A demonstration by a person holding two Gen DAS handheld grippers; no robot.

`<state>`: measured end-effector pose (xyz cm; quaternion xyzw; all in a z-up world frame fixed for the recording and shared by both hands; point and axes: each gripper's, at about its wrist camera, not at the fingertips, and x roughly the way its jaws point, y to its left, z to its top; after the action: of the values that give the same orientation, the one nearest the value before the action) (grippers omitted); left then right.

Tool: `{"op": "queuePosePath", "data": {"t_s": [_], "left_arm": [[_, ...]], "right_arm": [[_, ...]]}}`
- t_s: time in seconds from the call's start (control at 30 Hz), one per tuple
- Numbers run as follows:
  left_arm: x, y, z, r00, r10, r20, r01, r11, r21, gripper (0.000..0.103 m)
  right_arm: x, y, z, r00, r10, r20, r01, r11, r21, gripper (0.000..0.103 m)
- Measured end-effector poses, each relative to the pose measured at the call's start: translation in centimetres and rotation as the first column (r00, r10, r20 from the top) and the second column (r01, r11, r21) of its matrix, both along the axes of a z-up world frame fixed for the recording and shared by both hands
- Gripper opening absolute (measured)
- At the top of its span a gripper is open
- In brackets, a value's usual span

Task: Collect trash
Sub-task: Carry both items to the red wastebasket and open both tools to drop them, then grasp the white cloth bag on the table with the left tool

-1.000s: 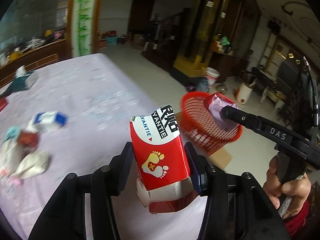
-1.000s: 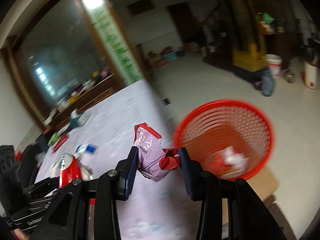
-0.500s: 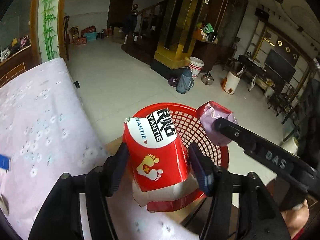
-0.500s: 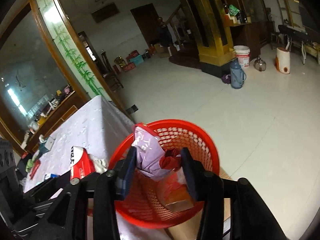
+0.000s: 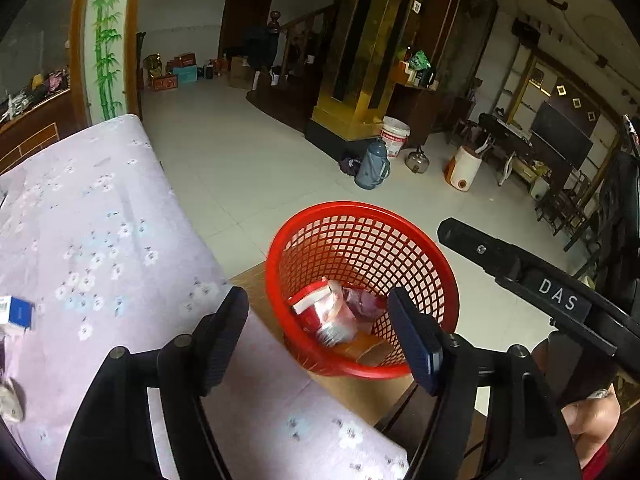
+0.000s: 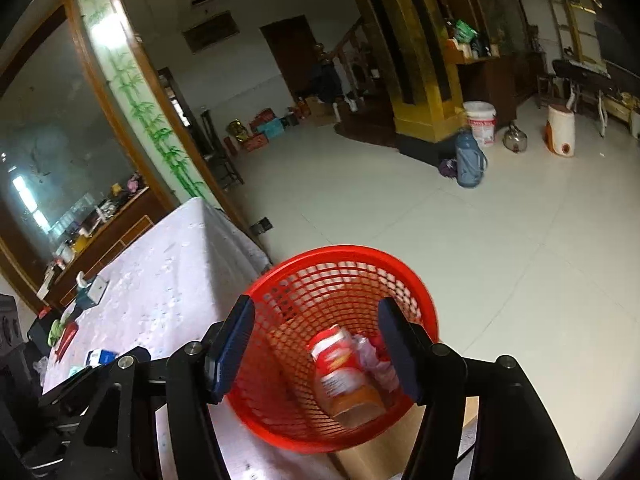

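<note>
Both pieces of trash have left my grippers since half a second ago: the red cardboard packet (image 5: 320,312) and the crumpled purple foil wrapper (image 5: 366,303) now lie side by side at the bottom of the round red plastic mesh basket (image 5: 360,216). My left gripper (image 5: 320,332) and right gripper (image 6: 316,348) both hang over the basket with fingers spread wide and nothing between them.

My left camera alone shows the right gripper's black arm lettered "DAS" and my hand (image 5: 592,416) on it. My right camera alone shows the far end of the table, with a teal box (image 6: 90,294) and other scattered bits; the red packet is blurred there.

Beneath the basket sits flat brown cardboard (image 5: 360,392), just beside the table's lilac cloth with white flowers (image 5: 100,240), where a blue-and-white box (image 5: 16,312) lies. Beyond is pale glossy tile floor (image 5: 240,168), a blue-grey thermos jug (image 5: 372,164), a white bucket (image 5: 396,136) and a gold column (image 5: 368,60).
</note>
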<state>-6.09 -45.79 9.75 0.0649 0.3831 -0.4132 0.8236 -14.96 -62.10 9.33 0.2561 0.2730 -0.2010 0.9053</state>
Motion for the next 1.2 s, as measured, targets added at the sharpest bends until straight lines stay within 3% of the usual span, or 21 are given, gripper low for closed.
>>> {"op": "queuePosePath", "data": {"t_s": [0.37, 0.77, 1.0, 1.2], "left_arm": [[-3.0, 9.8, 0.9, 0.993, 0.066, 0.095, -0.066, 0.998, -0.006, 0.071], [-5.1, 22.7, 1.0, 0.962, 0.230, 0.149, -0.231, 0.973, -0.012, 0.073], [-5.6, 30.7, -0.3, 0.926, 0.356, 0.124, -0.358, 0.934, -0.004, 0.074], [-3.4, 37.6, -1.2, 0.867, 0.493, 0.076, -0.494, 0.870, -0.016, 0.074]], "right_arm": [[0.0, 8.2, 0.3, 0.994, 0.113, -0.006, -0.113, 0.993, -0.031, 0.068], [2.1, 17.6, -0.5, 0.947, 0.316, -0.048, -0.319, 0.946, -0.063, 0.068], [3.7, 21.3, -1.7, 0.898, 0.438, -0.047, -0.437, 0.899, 0.026, 0.068], [5.0, 24.8, -2.5, 0.857, 0.510, -0.075, -0.510, 0.860, 0.024, 0.068]]}}
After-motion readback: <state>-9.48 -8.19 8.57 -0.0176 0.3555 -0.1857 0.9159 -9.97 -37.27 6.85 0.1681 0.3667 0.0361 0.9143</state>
